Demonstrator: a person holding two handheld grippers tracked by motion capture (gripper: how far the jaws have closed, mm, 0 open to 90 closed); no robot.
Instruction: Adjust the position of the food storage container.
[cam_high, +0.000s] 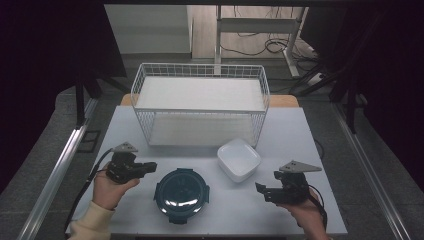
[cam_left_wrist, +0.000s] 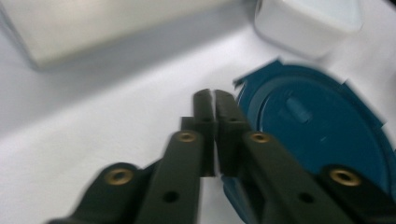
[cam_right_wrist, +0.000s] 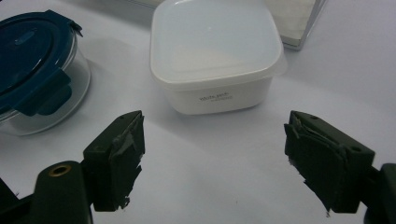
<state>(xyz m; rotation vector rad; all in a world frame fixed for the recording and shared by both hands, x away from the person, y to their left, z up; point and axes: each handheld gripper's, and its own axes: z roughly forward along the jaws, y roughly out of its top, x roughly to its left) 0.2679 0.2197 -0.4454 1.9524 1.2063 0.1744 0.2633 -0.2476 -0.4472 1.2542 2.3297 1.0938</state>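
- While the round glass container with the dark teal clip-on lid (cam_high: 181, 194) sits flat near the front edge of the pale grey table (cam_high: 300, 140), lid up, it has no real long axis (it's round); its four clip tabs stick out around the rim.
- Just right of it and further back is the square white plastic tub with a frosted lid (cam_high: 239, 159), close to the white wire two-shelf rack (cam_high: 200, 102) without touching it.
- There's bare tabletop on both sides of the container and in front of the tub.
- The left gripper (cam_high: 150, 166) has its jaws pressed together on nothing, tips just beside the lid's left edge.
- The right gripper (cam_high: 259, 190) is spread wide and empty, aimed at the tub (well short of it).
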